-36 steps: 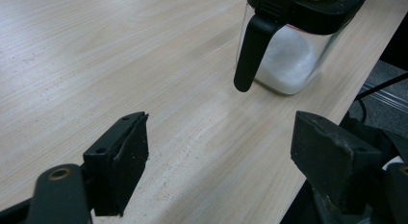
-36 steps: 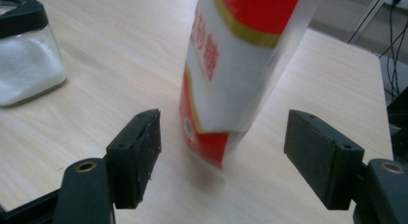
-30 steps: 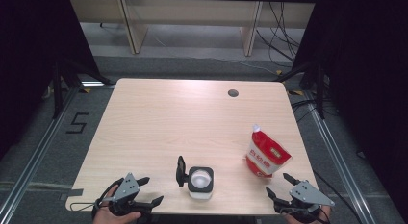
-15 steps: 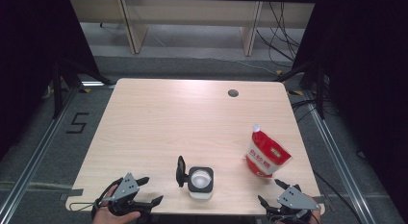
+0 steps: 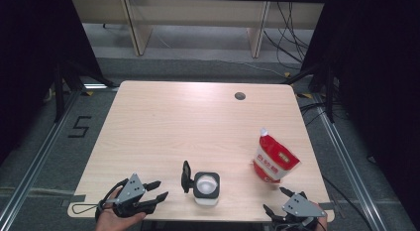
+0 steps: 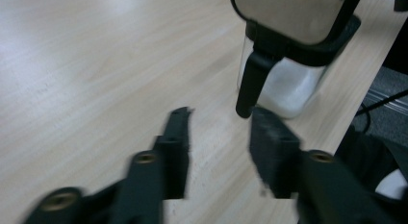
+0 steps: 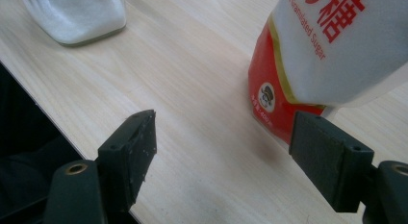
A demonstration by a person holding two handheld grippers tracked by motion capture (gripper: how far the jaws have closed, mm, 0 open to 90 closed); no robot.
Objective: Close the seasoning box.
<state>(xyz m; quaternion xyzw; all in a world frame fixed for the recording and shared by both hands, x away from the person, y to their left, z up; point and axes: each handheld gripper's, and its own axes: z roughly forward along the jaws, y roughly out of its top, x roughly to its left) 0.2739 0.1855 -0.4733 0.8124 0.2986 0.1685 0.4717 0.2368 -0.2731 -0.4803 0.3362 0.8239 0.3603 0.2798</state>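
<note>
**Sugar jar and sugar bag at the near edge, both grippers beside them**

The jar [image 5: 206, 187], a clear square container with a black rim and a layer of white grains in its bottom, stands upright near the front edge of the table [image 5: 198, 122], roughly at its middle. Its black flip lid [image 5: 186, 175] stands raised on the jar's left side. In the left gripper view the jar [image 6: 288, 84] sits just beyond the jaws, with a black tab hanging down from the lid's edge above the right-hand jaw.

The left gripper [image 5: 157, 190] lies at the front-left of the table, held in the person's left hand [image 5: 116, 218], its jaws aimed toward the jar but apart from it. Its jaws have just been closing; they stand part-way together with a gap between them, and nothing but bare wood lies in that gap.

To the right of the jar, near the right edge, stands the sugar bag [image 5: 274, 158], red below and white above, leaning slightly. In the right gripper view the bag [image 7: 327, 56] rises just ahead of the right-hand jaw, not touching it, and the jar's glass base shows at the upper left.

The right gripper [image 5: 275, 200] sits at the front-right corner, just short of the bag, its jaws spread wide and empty.

A round cable hole [image 5: 240, 96] lies at the table's far side.
</note>
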